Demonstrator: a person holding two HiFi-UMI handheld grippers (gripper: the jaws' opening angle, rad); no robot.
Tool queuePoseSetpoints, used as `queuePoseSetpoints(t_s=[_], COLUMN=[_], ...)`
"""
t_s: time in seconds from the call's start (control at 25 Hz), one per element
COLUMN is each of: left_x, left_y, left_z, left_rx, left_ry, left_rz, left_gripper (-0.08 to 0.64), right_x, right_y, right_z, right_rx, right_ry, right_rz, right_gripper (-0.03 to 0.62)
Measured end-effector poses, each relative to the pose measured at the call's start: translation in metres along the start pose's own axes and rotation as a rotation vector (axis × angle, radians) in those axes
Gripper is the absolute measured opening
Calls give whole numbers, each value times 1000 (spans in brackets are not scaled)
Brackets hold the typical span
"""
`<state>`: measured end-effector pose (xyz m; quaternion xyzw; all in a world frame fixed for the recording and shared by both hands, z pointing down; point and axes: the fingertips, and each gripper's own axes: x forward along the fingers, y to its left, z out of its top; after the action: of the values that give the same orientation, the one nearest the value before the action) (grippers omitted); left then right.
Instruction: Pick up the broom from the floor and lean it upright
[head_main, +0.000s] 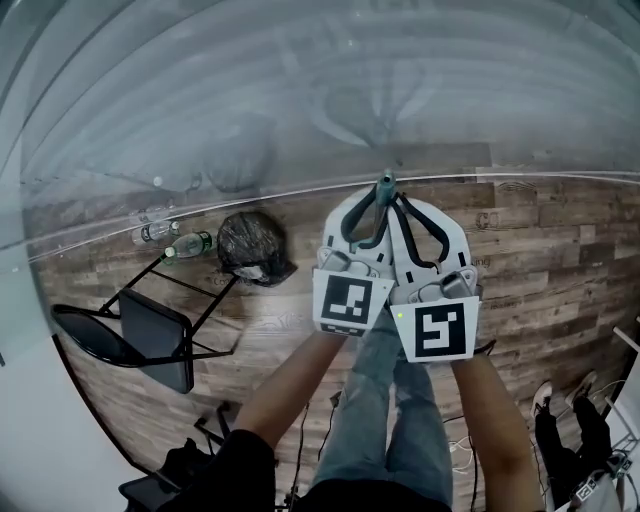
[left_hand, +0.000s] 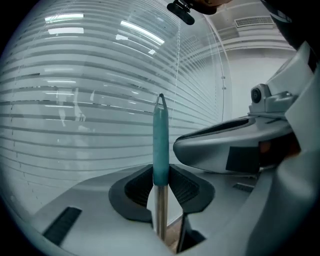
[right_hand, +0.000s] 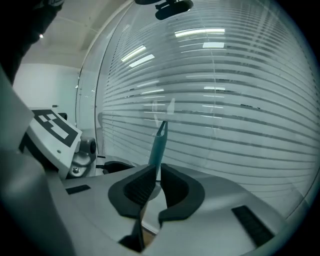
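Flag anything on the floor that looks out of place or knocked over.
A clear bottle and a greenish bottle lie on their sides on the wood floor by the frosted wall, beside a crumpled black bag. They look like loose litter. Nothing looks spilled or broken.

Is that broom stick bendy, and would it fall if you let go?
Probably stiff: the broom stick looks straight and metal. Likely tippy if released: it's thin, upright, and clamped by the left gripper and right gripper.

Office: striped glass partition (head_main: 300, 100), folding chair (head_main: 140, 330)
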<state>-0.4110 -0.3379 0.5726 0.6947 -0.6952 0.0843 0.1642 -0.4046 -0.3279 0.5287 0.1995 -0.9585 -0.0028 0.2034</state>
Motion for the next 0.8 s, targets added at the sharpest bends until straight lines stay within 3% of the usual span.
queuePoseSetpoints(t_s=[0.8], left_x=[7], left_y=[12], left_z=[-1], left_rx=[1], left_ry=[15], left_rz=[4], left_gripper=[110], right_x=[14], right_y=[-3], right_z=[-1], right_rx=[2], right_ry=[11], right_rz=[-7], right_gripper=[40])
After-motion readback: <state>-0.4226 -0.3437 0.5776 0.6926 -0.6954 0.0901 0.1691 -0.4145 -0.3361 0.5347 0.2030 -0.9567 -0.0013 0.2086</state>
